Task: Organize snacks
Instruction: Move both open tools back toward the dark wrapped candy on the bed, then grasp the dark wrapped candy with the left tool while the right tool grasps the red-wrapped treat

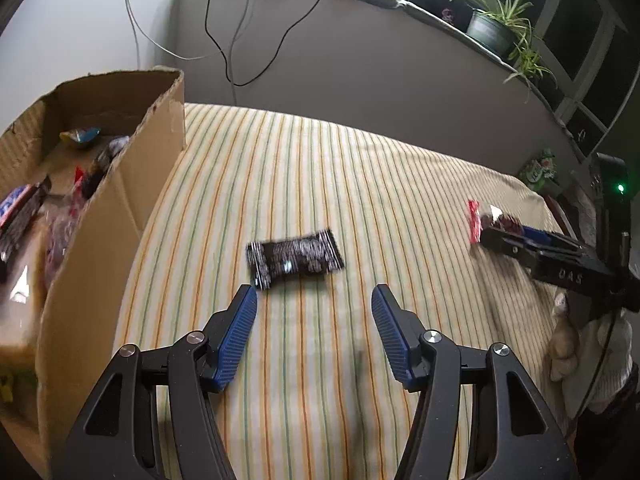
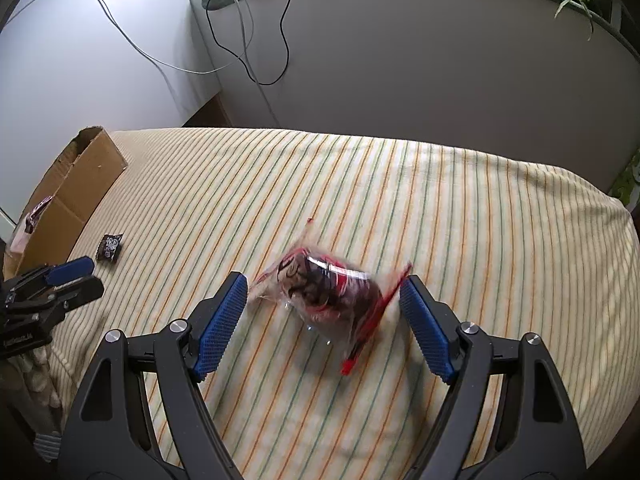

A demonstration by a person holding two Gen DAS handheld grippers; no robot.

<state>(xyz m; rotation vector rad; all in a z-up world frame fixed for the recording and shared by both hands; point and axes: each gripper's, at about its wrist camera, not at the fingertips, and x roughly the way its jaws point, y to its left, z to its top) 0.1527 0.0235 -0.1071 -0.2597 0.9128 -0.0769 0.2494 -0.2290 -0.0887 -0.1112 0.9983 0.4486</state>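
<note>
The dark wrapper (image 1: 295, 258) lies flat on the striped cloth (image 1: 360, 184), right of the box (image 1: 116, 216) and just beyond the left gripper (image 1: 314, 300), whose jaws stand apart and empty. The red bag (image 2: 324, 296) lies farther right of the box, between the wide-open fingers of the right gripper (image 2: 322, 286), pads not pressing it.

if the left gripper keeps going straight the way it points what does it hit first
Most likely the dark snack packet, lying just ahead of the open left gripper on the striped cloth; depth is hard to judge.
</note>
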